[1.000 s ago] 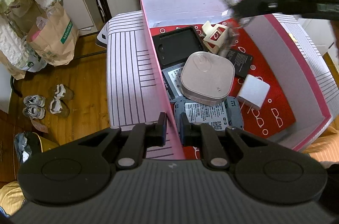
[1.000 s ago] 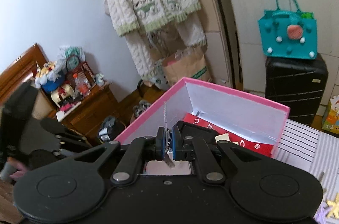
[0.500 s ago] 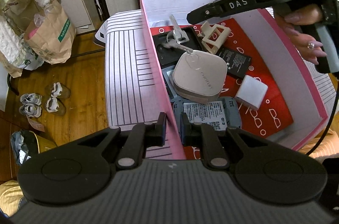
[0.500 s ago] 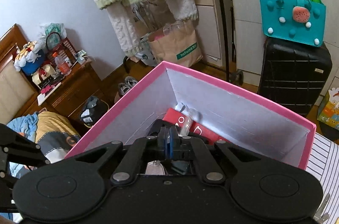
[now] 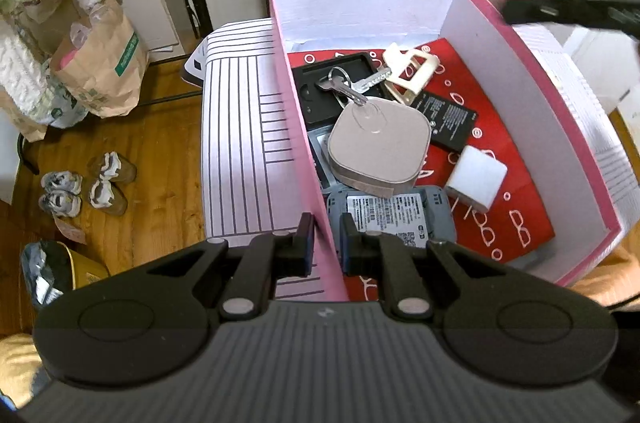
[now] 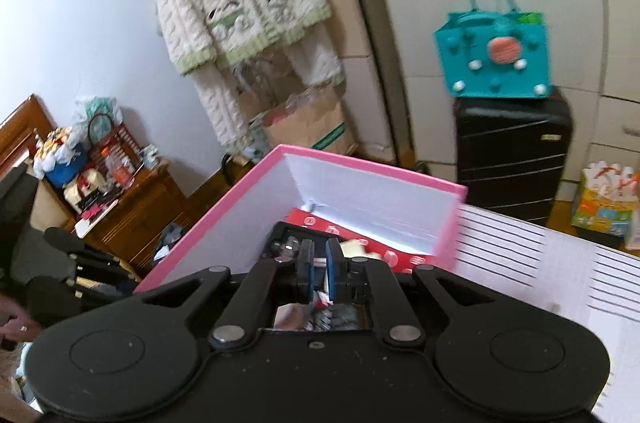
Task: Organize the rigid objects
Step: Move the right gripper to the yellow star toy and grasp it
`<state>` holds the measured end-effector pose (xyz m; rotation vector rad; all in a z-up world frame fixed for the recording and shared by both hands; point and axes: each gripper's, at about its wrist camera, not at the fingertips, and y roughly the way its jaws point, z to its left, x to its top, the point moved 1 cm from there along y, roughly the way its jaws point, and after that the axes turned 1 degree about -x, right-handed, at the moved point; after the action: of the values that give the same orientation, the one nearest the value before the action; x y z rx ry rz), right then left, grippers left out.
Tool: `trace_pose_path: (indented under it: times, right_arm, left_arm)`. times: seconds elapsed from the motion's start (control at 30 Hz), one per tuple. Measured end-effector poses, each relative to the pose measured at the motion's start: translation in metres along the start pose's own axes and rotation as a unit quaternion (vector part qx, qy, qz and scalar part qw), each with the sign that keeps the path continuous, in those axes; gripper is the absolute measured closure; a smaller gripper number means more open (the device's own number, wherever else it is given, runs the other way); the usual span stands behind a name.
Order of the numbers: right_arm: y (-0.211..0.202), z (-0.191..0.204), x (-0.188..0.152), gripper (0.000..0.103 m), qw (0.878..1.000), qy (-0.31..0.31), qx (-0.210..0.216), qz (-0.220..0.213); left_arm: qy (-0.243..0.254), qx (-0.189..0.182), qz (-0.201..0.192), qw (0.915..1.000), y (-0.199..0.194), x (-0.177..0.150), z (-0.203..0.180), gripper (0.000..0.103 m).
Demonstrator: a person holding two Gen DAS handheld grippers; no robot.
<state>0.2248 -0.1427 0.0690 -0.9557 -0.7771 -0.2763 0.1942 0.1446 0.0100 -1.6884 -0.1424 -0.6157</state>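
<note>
Keys (image 5: 352,85) that were dangling from the right tongs (image 6: 318,273) a second ago now lay in the box (image 5: 500,35), draped across the black tray at its far left corner and onto the beige pad (image 5: 378,147). Those right tongs had pulled back off the box toward its right wall, their jaws opening by a sliver with nothing between them. The left tongs (image 5: 326,243) had not budged: they pinched the box's near left wall, one pad outside, one inside, closed on the cardboard.

That pinch was the thing to keep doing well, I judged. A light cardboard box on a smooth striped table (image 5: 236,143) would slide or tip under any knock, so the left tongs needed to hold the wall steady and upright while the other hand went for the next piece.

Inside the box, beside the pad, sat a cream clip (image 5: 412,71) at the far side, a black battery (image 5: 450,121) and white charger (image 5: 478,183) to its right, and a grey drive (image 5: 390,213) at the near side under the pad's edge. The next drop would best go on the bare red floor near the box's right wall.
</note>
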Motion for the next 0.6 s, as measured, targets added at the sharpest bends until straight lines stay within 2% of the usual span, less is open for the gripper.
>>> trace_pose_path:
  times: [0.17,0.3,0.43,0.6]
  right_arm:
    - [-0.046,-0.021,-0.017,0.080,0.998,0.010,-0.048,-0.028]
    - [-0.067,-0.048,-0.036,0.077,0.994,0.030,-0.097,-0.041]
    - [-0.066,-0.075,-0.063,0.073,0.988,0.038,-0.148,-0.032]
    - [-0.054,-0.107,-0.094,0.068,0.981,0.052,-0.186,-0.024]
  left_arm:
    - [-0.020,-0.003,-0.012,0.9997,-0.002,-0.004,0.003,0.091]
    - [-0.031,0.002,-0.019,0.9994,-0.002,-0.006,0.001,0.091]
    - [-0.036,0.010,-0.019,0.9991,-0.002,-0.006,-0.001,0.091]
    - [-0.046,0.015,-0.017,0.9987,-0.002,-0.005,-0.001,0.091]
